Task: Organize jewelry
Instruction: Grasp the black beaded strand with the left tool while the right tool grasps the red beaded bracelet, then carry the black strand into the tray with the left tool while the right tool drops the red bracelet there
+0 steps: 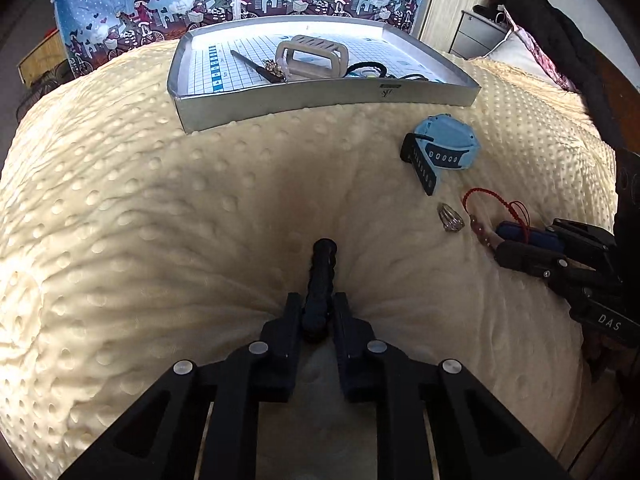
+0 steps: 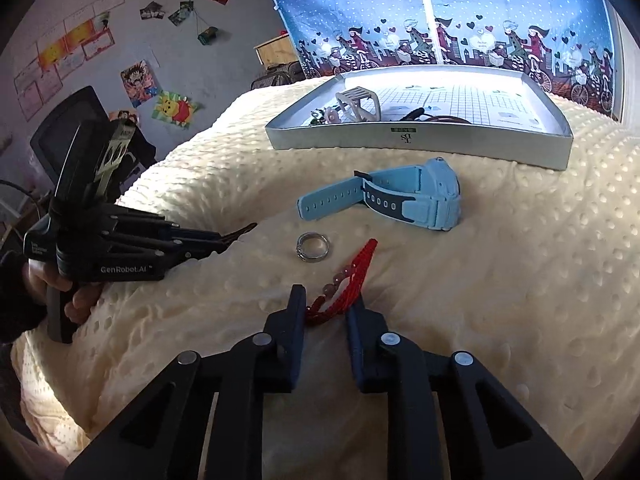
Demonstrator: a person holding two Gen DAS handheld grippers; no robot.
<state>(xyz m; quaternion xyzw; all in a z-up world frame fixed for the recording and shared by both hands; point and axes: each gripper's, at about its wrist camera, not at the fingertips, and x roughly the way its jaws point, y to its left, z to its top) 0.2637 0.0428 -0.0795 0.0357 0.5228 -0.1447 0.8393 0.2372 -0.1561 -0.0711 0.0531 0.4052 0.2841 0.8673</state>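
One blanket [image 1: 160, 220], cream and dimpled, covers the whole work surface. One curtain [image 2: 460, 12], blue with cyclists printed on it, hangs behind.

One tray [image 1: 320, 98] — shallow, grey-walled, with a grid-printed floor — sits at the far end of the blanket. Inside it, counted from the left wrist view: one pale rectangular clip [image 1: 314, 56], one dark slim clip [image 1: 252, 65], one small gold piece [image 1: 272, 67] touching that slim clip, and one black band [image 1: 370, 67] beside the pale clip. Further items at the tray's near wall are too hidden to count.

On the blanket, outside the tray, four items:
- One blue watch [image 2: 400, 200], on its side, near the tray's front wall.
- One red bracelet [image 2: 352, 280] with pink beads, just nearer than the watch.
- One black hair tie [image 1: 322, 276], well apart from the others.
- One silver ring [image 2: 313, 247], lying flat between watch and bracelet.

Two grippers. Left gripper [image 1: 318, 312] — clenched on the hair tie, which juts forward from between the fingers, over the blanket. Right gripper [image 2: 326, 308] — fingers parted, straddling the near end of the bracelet; contact with the cord cannot be told.
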